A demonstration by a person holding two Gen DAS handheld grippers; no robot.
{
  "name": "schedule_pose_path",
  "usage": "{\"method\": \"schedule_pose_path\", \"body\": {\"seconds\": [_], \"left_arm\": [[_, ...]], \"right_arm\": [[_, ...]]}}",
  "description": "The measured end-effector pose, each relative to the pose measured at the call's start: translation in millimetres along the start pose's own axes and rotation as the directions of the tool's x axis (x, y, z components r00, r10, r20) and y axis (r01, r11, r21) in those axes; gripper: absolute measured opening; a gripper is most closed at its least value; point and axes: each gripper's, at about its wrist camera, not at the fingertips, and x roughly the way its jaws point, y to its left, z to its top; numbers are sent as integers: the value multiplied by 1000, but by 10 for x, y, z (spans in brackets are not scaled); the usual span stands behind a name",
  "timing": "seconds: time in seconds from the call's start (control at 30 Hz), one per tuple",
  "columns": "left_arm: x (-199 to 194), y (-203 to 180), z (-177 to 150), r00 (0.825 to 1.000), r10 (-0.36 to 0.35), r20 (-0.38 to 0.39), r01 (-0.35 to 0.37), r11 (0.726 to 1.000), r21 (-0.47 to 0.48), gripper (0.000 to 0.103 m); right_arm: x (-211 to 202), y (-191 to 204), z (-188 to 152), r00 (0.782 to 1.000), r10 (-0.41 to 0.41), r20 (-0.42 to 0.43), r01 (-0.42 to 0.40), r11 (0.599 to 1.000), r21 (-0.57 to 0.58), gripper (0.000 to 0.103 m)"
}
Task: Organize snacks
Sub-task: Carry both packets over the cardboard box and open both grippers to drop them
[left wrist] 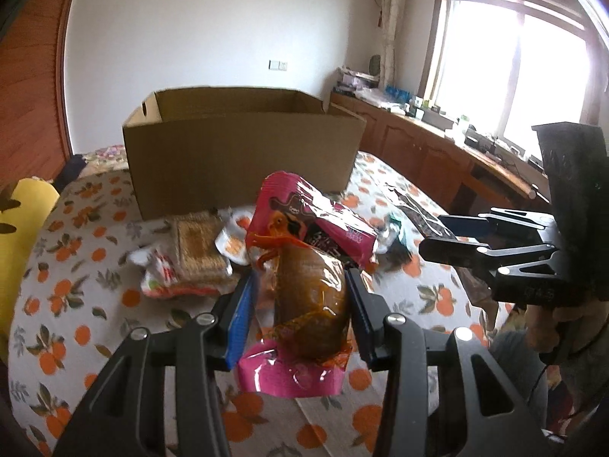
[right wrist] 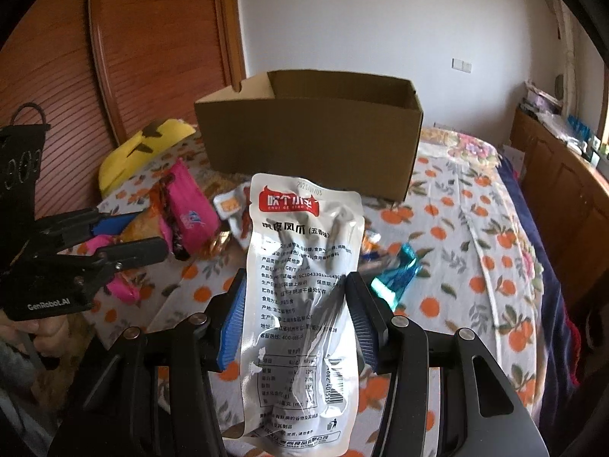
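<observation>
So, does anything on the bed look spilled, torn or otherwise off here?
Nothing stands out. The left gripper holds a pink packet, the right gripper a silver pouch; both look intact. The loose snacks lie jumbled before the upright cardboard box, unsorted rather than spilled.

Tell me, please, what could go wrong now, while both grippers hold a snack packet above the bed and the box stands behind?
1. The left gripper squeezes the pink packet across its bulging middle; the glossy film might slip out.
2. The right gripper pinches the silver pouch only at its edges, and its long lower end hangs free, so it may catch on the cardboard box wall.
3. Both grippers are near each other; they might collide at the box.
</observation>
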Motion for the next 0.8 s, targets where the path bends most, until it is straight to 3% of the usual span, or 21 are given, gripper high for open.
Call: {"method": "schedule_pose_path", "body": {"seconds": [0.37, 0.8], "left_arm": [[69, 299, 518, 997, 19, 74, -20, 1000, 15, 45], [438, 785, 1359, 986, 28, 166, -31, 999, 14, 45]], "right_arm": [[76, -132, 558, 997, -28, 67, 30, 999, -31, 51], [458, -246, 1533, 985, -14, 174, 31, 995, -96, 51]]}}
